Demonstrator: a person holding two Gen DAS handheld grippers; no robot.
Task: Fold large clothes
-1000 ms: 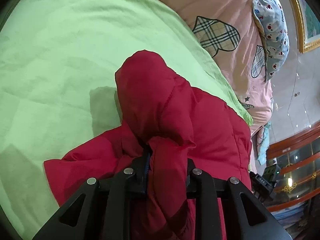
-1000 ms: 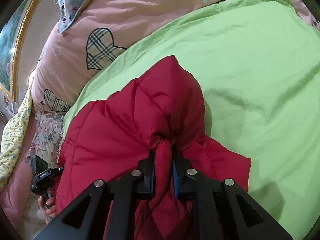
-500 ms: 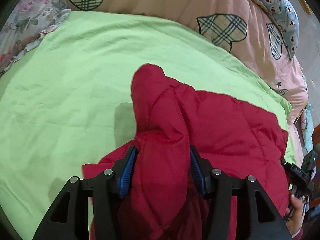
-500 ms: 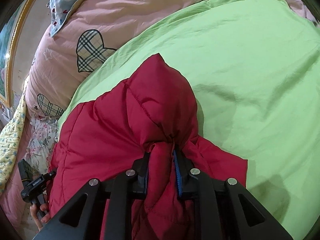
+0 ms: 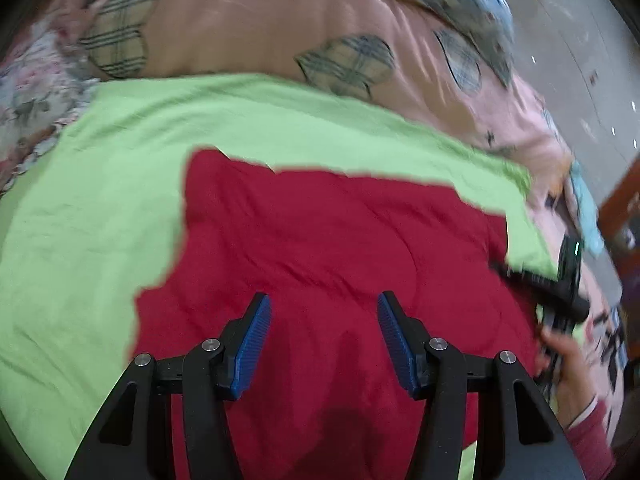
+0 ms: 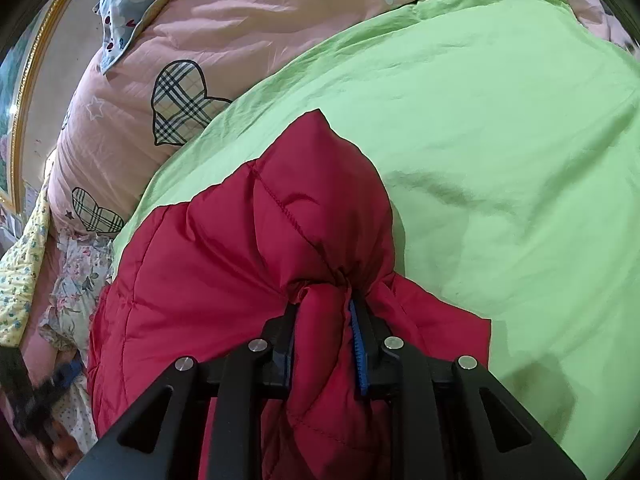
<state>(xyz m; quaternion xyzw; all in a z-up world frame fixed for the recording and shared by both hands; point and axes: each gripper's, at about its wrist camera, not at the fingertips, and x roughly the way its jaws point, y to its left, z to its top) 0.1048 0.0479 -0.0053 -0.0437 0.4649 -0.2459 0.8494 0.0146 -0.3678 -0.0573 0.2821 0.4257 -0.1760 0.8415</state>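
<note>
Right now the left gripper [image 5: 324, 312] has its blue-padded fingers [image 5: 252, 340] spread and still parting, nothing pinched between them; they hover above the red padded jacket [image 5: 328, 240], which lies spread below. On the other side, the right gripper [image 6: 324, 316] has its fingers pressed onto a bunched fold of that jacket [image 6: 224, 264], though the jaws are easing apart. The jacket lies on a light green sheet [image 6: 500, 140] covering the bed, with a pink quilt [image 6: 224, 32] printed with plaid hearts beyond it. In the left wrist view, a hand [image 5: 568, 364] grips the right gripper's handle at the jacket's edge.
</note>
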